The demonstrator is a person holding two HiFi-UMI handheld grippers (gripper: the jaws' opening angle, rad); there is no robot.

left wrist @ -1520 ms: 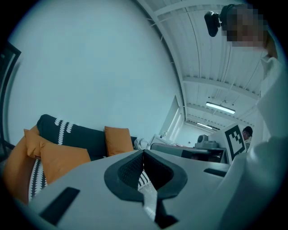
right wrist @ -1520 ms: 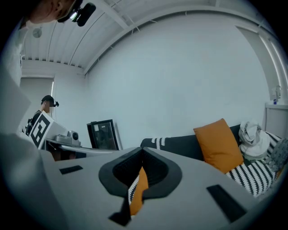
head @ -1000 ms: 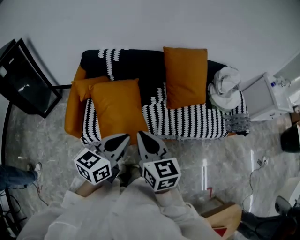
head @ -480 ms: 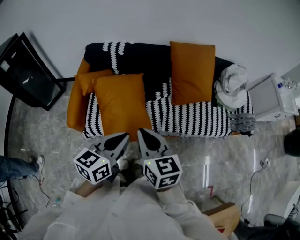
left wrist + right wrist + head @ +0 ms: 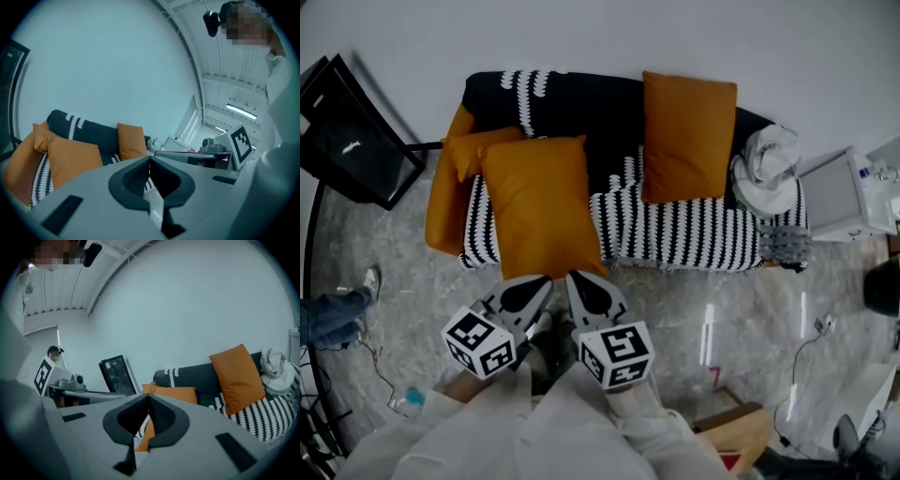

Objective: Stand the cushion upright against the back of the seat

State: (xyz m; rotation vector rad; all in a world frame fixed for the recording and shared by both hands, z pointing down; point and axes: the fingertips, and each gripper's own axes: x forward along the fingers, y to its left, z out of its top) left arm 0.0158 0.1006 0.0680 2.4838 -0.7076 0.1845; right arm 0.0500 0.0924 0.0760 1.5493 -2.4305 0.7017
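Cushion [image 5: 539, 204]: big and orange, it lies flat on the left half of the sofa seat [image 5: 694, 234], with its near edge at the seat's front lip, just ahead of both grippers.
Left: the left gripper [image 5: 541, 283] has its jaws pressed together with nothing between them (its own view agrees) and hangs short of the cushion.
Right: the right gripper [image 5: 574, 279] is likewise closed and empty, just beside the left one.
Backrest [image 5: 581, 117]: it is free behind the cushion, apart from a small cushion [image 5: 478, 150] in the left corner. A second cushion [image 5: 687, 136] already leans upright further right and shows us the pose to match.
Approach: we judge that both pairs of jaws must open first. We would then take the two near corners, one per gripper.
Lift: we would swing the near edge up and back, letting the far edge hinge at the foot of the backrest.
Risk: a soft cushion may fold or slump forward, so we should press it against the backrest before letting go.
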